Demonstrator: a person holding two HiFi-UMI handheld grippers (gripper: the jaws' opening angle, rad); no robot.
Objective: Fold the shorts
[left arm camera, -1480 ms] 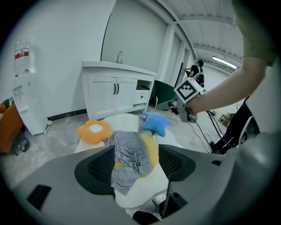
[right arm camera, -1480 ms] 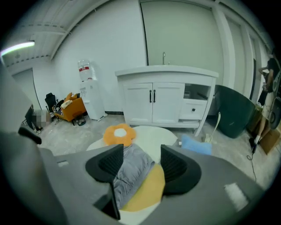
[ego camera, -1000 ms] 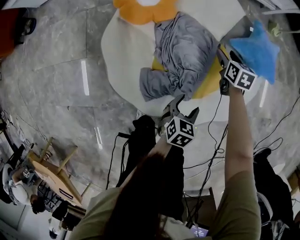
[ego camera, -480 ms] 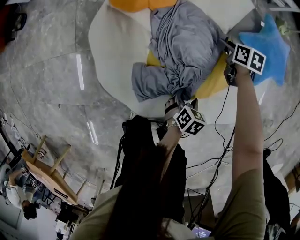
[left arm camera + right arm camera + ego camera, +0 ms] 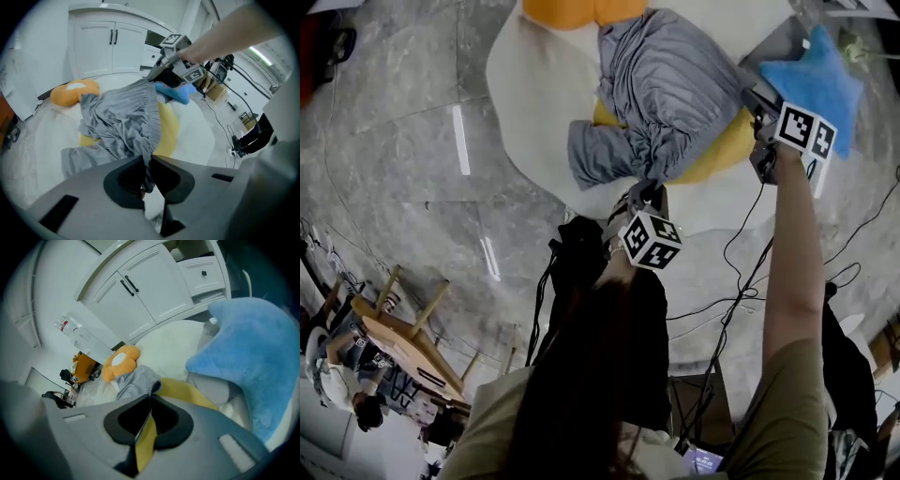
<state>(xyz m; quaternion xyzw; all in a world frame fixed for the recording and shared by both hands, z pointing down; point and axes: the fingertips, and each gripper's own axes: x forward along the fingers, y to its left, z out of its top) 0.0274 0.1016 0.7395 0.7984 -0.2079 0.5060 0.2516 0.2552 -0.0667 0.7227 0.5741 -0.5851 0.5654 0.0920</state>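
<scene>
Grey shorts (image 5: 666,94) lie crumpled on a white round cushion (image 5: 534,103), over a yellow cloth (image 5: 727,155). My left gripper (image 5: 649,195) sits at their near edge; its jaws have just been closing and are shut on a fold of the grey fabric (image 5: 147,161). My right gripper (image 5: 757,94) is at the shorts' far right corner, seen from the left gripper view (image 5: 152,78) pinching the waistband. Its jaws have just been closing too. In the right gripper view (image 5: 150,397) grey fabric (image 5: 136,378) sits at the tip and a yellow strip (image 5: 145,437) shows in the slit.
A blue star pillow (image 5: 816,80) lies right beside the right gripper. An orange flower pillow (image 5: 572,11) rests at the cushion's far edge. White cabinets (image 5: 108,47) stand behind. Cables (image 5: 741,281) trail over the grey floor, and a wooden chair (image 5: 403,328) stands at the lower left.
Both grippers went from open to shut. The left one moved in to the shorts' near edge and took hold. The shorts now look pulled between the two.
</scene>
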